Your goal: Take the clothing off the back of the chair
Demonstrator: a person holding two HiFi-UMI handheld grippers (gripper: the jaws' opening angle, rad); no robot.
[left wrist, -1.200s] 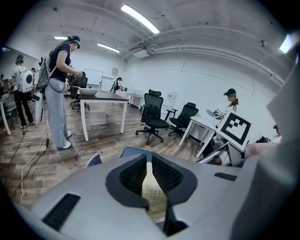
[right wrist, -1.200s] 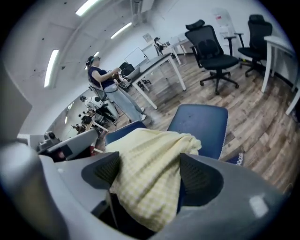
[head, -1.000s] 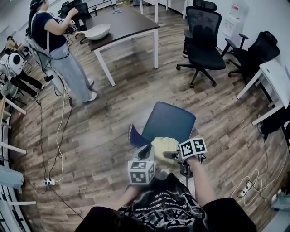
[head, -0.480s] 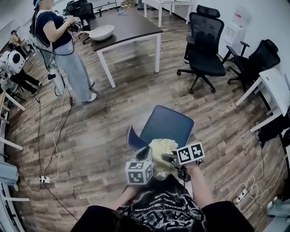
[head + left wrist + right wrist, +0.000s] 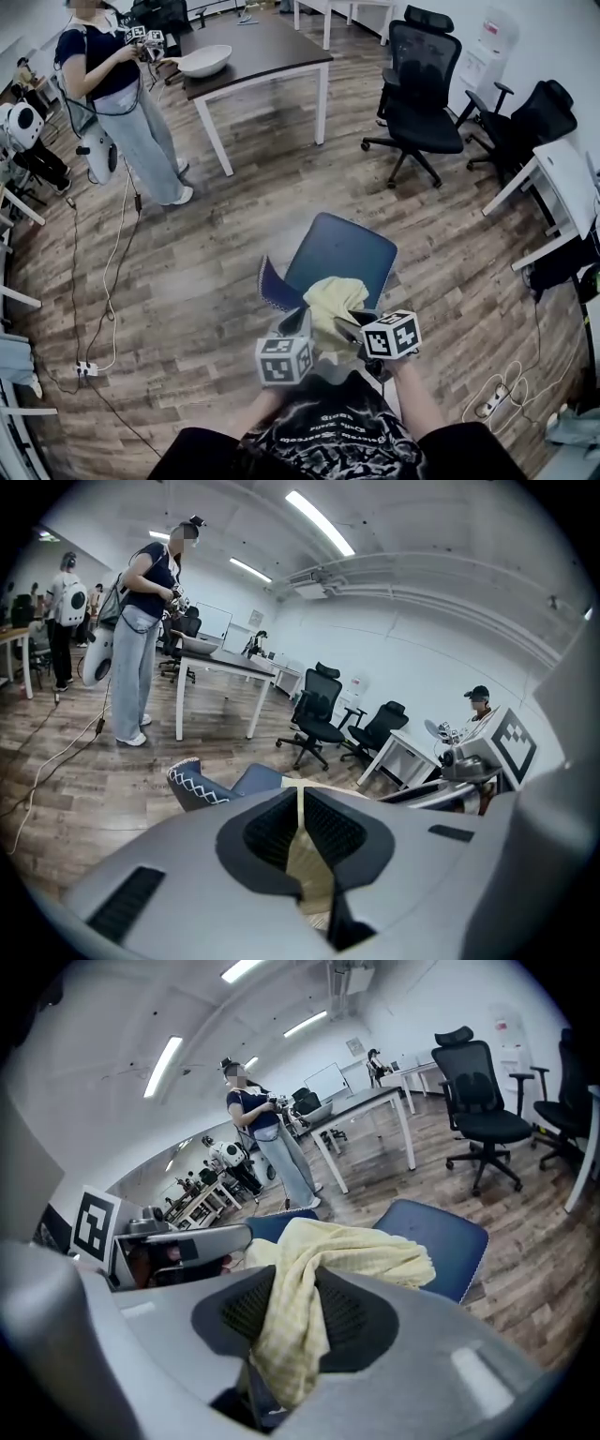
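Observation:
A pale yellow checked garment (image 5: 336,298) is bunched at the near edge of the blue chair (image 5: 345,249), over its back, which is hidden under it. My left gripper (image 5: 299,322) is shut on a thin fold of the garment (image 5: 301,847), at the garment's left side. My right gripper (image 5: 350,327) holds the right side. Its jaws have just been closing, and a thick hank of the garment (image 5: 298,1309) now fills the gap between the pads. The rest of the cloth drapes forward over the seat (image 5: 439,1234).
A dark blue piece with white zigzag trim (image 5: 271,284) sticks out left of the chair. A person (image 5: 120,98) stands by a dark table (image 5: 267,52) with a white bowl (image 5: 206,62). Black office chairs (image 5: 420,82) and a white desk (image 5: 565,176) are at the right. Cables (image 5: 92,367) lie on the floor.
The right gripper has rolled, risen slightly and closed on the garment. The cloth is pulled up and more bunched. The left gripper has stayed put. The standing person has shifted.

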